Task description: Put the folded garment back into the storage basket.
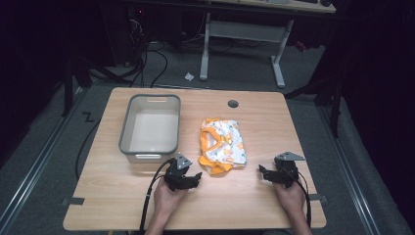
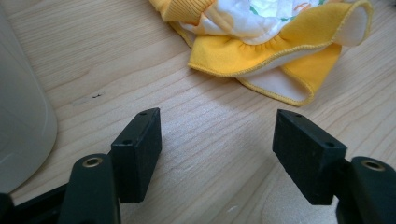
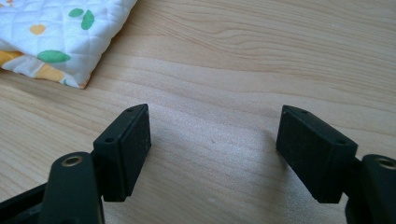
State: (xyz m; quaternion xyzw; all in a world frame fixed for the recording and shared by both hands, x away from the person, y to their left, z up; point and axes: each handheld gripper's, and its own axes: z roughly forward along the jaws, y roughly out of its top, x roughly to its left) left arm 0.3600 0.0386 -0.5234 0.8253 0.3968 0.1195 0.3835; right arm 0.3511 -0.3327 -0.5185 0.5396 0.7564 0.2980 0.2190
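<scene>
Nearest, both held low over the light wooden bench (image 1: pixel 254 196): left hand-held gripper (image 1: pixel 188 180) and right hand-held gripper (image 1: pixel 268 175), jaws spread wide, gripping nothing. Beyond, lay between them: folded yellow-and-white quilted cloth (image 1: pixel 222 145). Farther left, sat grey plastic tub (image 1: pixel 126 128).

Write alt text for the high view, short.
A folded yellow-and-white patterned cloth lies mid-table on a wooden table, with a grey plastic bin to its left. A person's hands hold the left gripper and right gripper near the table's front edge, on either side of the cloth, touching nothing.
</scene>
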